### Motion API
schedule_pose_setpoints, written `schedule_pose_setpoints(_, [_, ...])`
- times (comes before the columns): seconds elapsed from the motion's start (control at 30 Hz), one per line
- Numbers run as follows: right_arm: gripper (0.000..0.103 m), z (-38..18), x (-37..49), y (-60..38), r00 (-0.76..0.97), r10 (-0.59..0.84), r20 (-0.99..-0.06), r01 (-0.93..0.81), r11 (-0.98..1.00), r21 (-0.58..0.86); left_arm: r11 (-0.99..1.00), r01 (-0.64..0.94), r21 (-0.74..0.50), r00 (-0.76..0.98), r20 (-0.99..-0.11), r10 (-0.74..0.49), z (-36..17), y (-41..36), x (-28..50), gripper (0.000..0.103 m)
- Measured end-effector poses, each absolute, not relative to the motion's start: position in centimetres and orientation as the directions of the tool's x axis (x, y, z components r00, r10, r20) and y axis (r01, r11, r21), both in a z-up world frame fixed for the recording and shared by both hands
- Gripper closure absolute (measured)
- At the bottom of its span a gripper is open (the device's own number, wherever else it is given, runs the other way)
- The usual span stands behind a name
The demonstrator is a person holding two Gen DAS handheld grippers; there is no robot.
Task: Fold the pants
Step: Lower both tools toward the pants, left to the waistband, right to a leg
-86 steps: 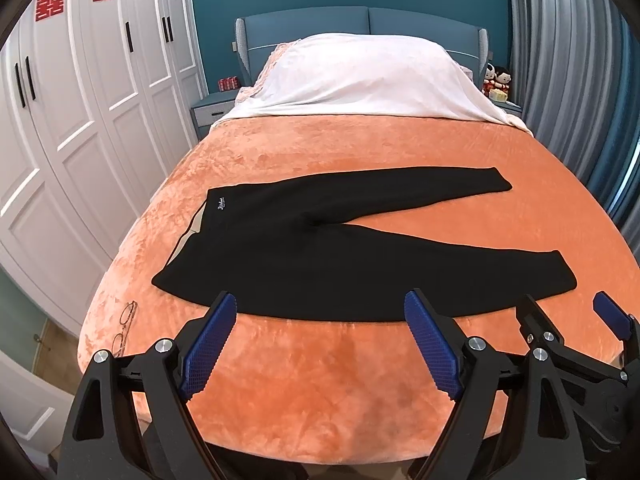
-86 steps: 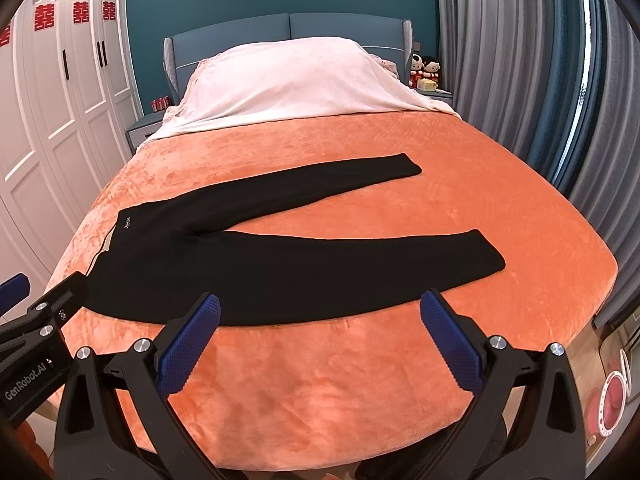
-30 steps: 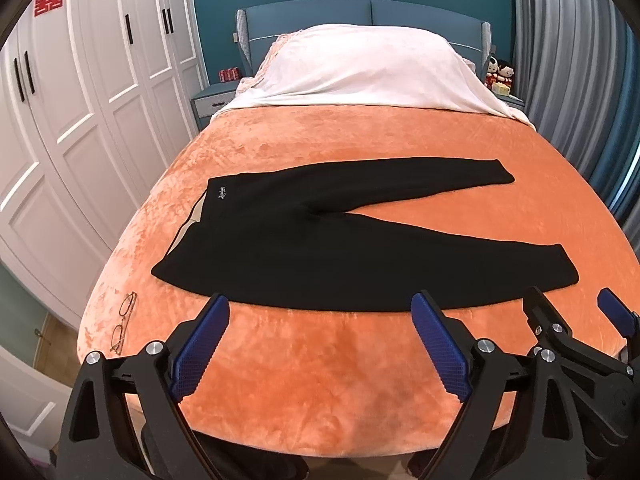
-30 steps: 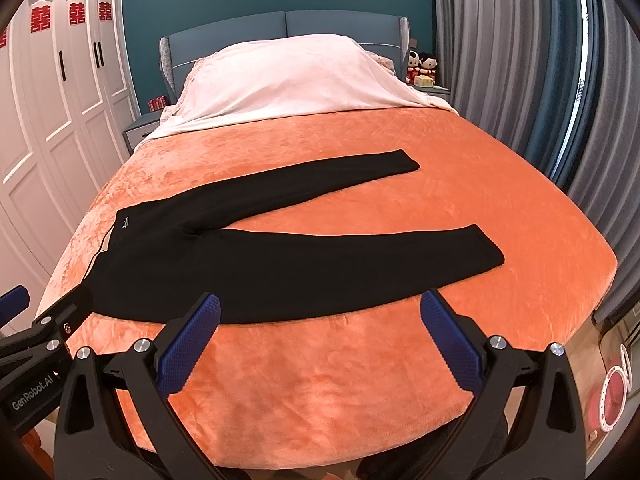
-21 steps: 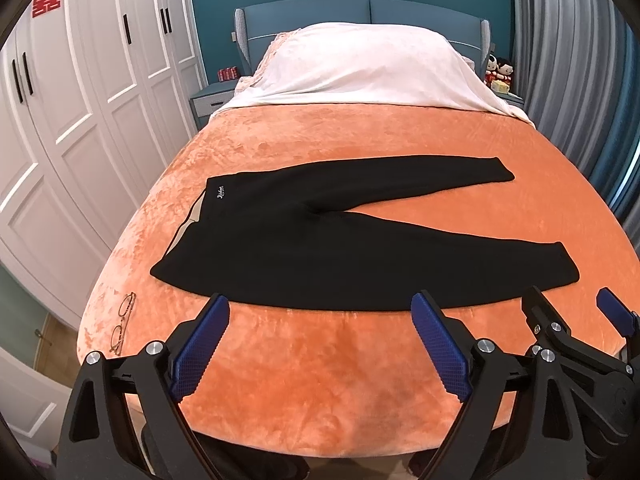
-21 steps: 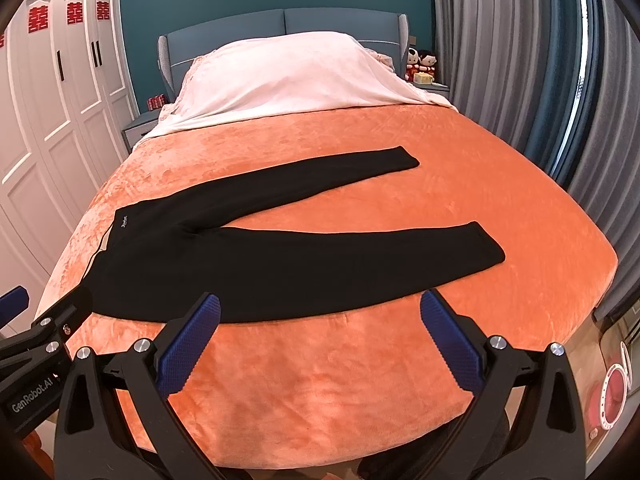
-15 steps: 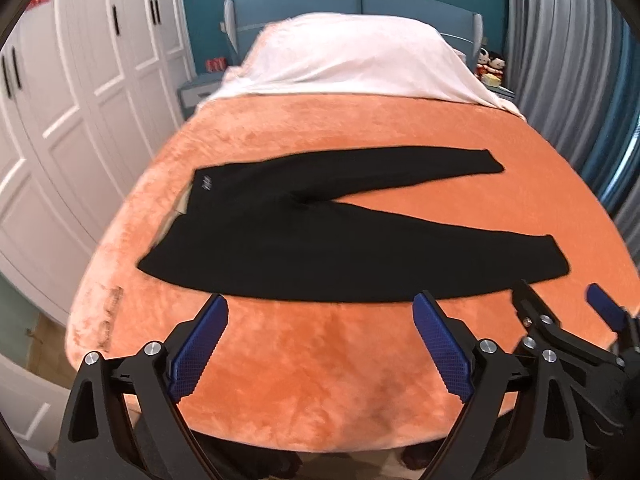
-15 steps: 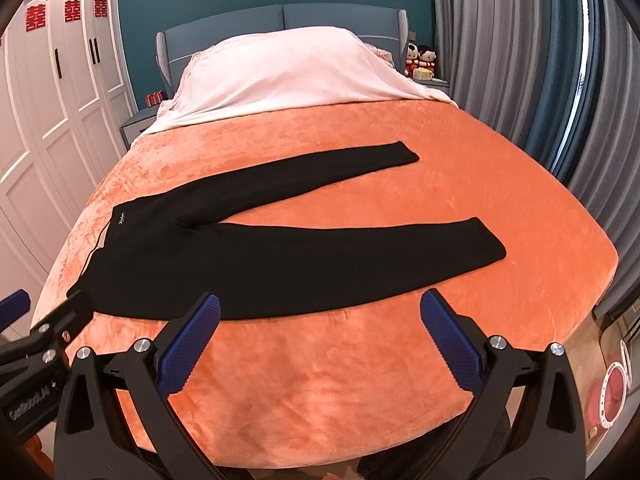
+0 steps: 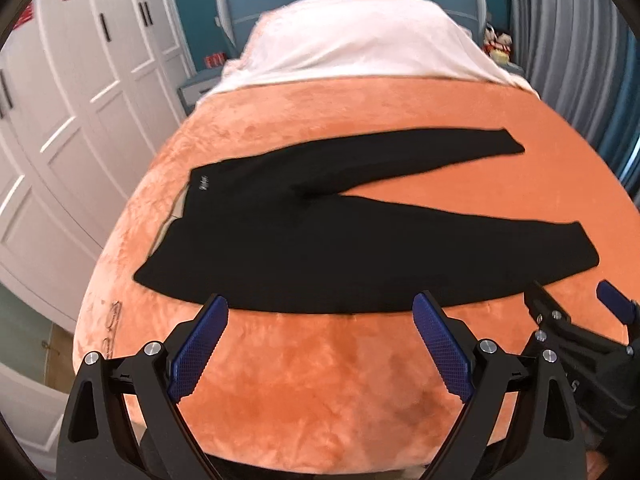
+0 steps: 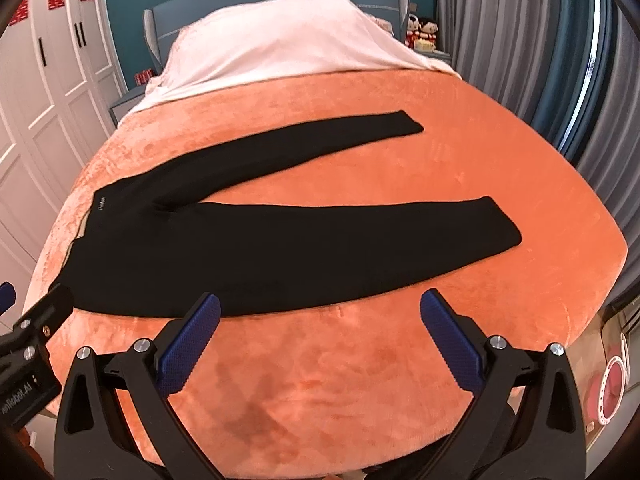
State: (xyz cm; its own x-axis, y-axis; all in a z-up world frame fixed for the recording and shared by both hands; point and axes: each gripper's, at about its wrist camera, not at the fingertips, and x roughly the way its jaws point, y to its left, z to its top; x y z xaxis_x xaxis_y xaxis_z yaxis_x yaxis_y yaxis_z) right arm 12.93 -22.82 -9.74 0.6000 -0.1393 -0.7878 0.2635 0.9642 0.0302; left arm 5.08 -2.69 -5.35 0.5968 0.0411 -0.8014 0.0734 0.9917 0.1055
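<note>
**Pants Flat on Bed, Both Grippers Clear**

While both grippers hang over the near edge of the bed, the black pants (image 9: 320, 240) lie unfolded on the orange blanket (image 9: 340, 380). Their long axis runs across the bed: waistband toward the wardrobe (image 9: 80, 120) side on the left, cuffs toward the curtains (image 10: 540, 60) on the right. The legs spread in a narrow V, the far leg angling toward the headboard, the near leg lying closer to the bed's front edge. A small pale logo sits by the waistband; its wording is too small to read.

The left gripper (image 9: 320, 344) has its jaws wide apart and empty, the blue pad tips just short of the pants' near hem. The right gripper (image 10: 324, 336) also has its jaws apart, holding nothing. In the right wrist view, part of the left gripper's body carries white lettering, seen upside down and only partly legible.

Red paper characters mark the wardrobe doors. A pair of glasses (image 9: 112, 328) rests on the blanket's left edge, blurred. White bedding (image 10: 280, 44) covers the head end.
</note>
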Motion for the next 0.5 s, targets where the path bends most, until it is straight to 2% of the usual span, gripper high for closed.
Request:
schedule_pose_setpoints(0.07, [0.005, -10.5, 14.2, -23.3, 0.589, -0.133, -0.797, 0.263, 0.964, 0.033, 0.995, 0.086, 0.045, 0.586, -0.81, -0.014, -6.3, -2.6, 6.6, 0.011])
schedule_pose_setpoints(0.2, [0.005, -12.5, 17.9, -25.8, 0.582, -0.097, -0.807, 0.23, 0.972, 0.049, 0.999, 0.04, 0.033, 0.581, -0.814, 0.004, -7.9, -2.6, 9.4, 0.011])
schedule_pose_setpoints(0.37, [0.005, -16.0, 25.8, -33.7, 0.591, -0.077, -0.803, 0.228, 0.971, 0.074, 0.984, 0.064, 0.166, 0.5, -0.859, 0.112, -11.0, -3.6, 14.1, 0.011])
schedule_pose_setpoints(0.5, [0.005, -18.4, 34.6, -40.2, 0.55, -0.222, -0.805, 0.254, 0.963, -0.091, 0.984, 0.042, 0.171, 0.479, -0.868, 0.131, -13.2, -3.2, 17.6, 0.012])
